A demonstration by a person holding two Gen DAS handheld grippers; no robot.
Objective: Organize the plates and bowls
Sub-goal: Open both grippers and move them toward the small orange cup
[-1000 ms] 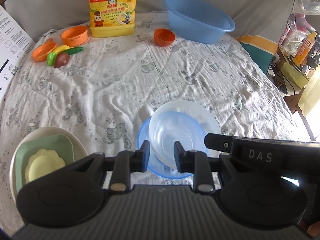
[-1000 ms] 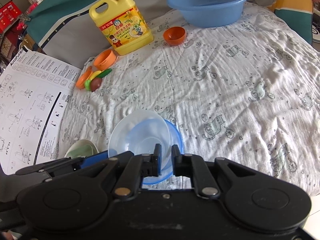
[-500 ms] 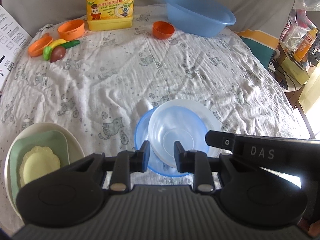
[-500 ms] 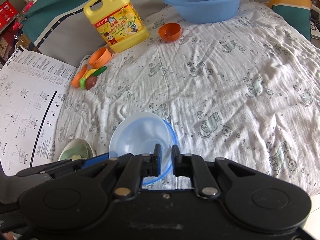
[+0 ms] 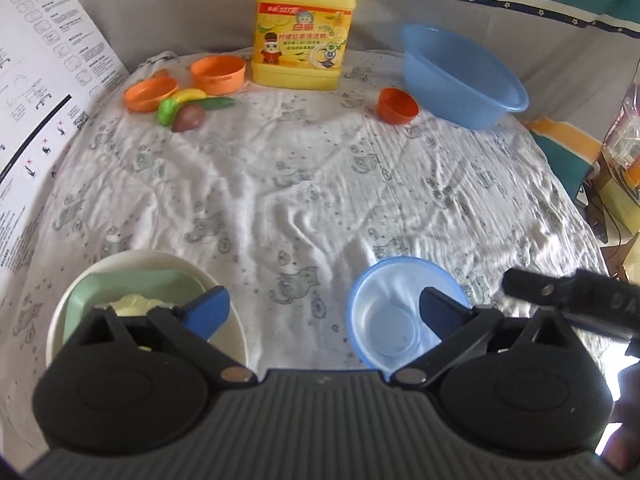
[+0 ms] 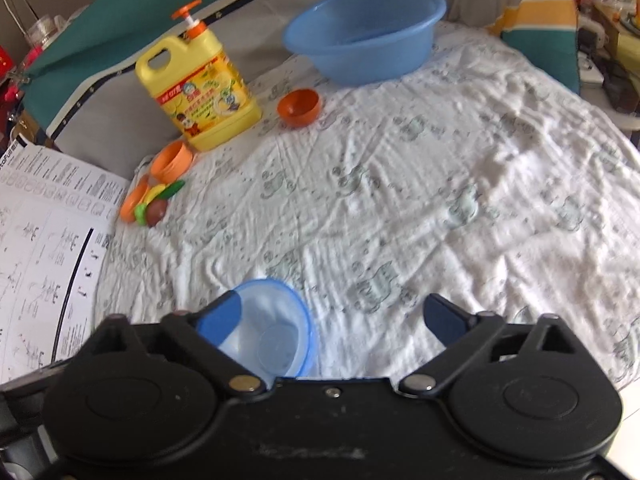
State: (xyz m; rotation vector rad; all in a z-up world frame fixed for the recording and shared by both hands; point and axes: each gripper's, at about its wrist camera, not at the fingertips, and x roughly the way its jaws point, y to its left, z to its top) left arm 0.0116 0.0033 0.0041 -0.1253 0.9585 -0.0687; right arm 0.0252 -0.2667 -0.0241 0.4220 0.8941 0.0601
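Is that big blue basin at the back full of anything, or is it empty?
Empty, as far as shows. The big blue basin sits upright on the cloth, and the right wrist view shows only bare blue plastic inside.

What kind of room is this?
Probably a room at home, with a table set up for dish play: a printed cloth, a soap jug, a blue basin and toy food.

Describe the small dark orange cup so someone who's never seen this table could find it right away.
Find the big blue basin at the far edge of the cloth. The small dark orange cup lies tipped beside it, toward the yellow detergent jug. It lies alone, darker than the orange dishes by the toy vegetables.
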